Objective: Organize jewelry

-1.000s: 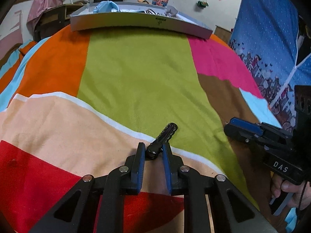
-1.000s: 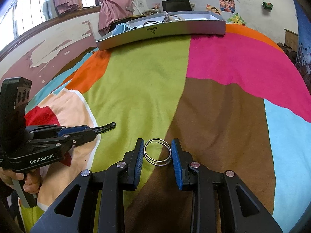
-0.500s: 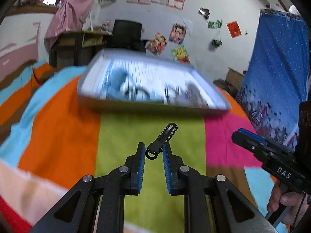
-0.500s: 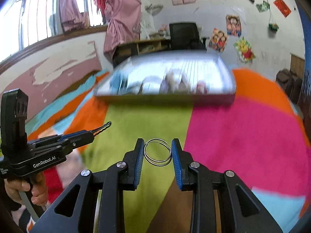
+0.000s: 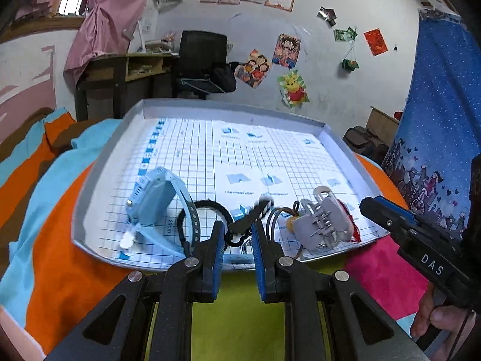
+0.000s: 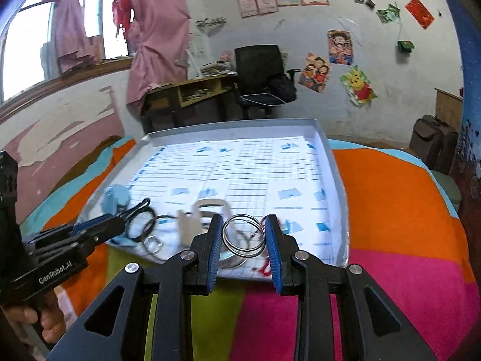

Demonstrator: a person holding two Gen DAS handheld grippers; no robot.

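My left gripper (image 5: 238,236) is shut on a black beaded hair clip (image 5: 246,222) and holds it over the near edge of a shallow silver tray (image 5: 99,162) lined with gridded paper. My right gripper (image 6: 244,236) is shut on silver bangle rings (image 6: 244,236) above the tray's near right part (image 6: 333,162). In the tray lie a light blue watch (image 5: 153,201), a black hair tie (image 5: 207,207), a grey claw clip (image 5: 324,219) and a red cord (image 5: 351,222). The right gripper shows in the left wrist view (image 5: 387,213), the left gripper in the right wrist view (image 6: 99,228).
The tray rests on a bed with a patchwork cover of orange (image 5: 69,267), green (image 5: 240,325) and pink (image 6: 390,294) patches. A desk (image 6: 192,96) and a black office chair (image 6: 261,72) stand behind. A blue curtain (image 5: 442,120) hangs at the right.
Both grippers have moved forward from the middle of the bed to the tray, each still holding its item. The tray now fills the views.
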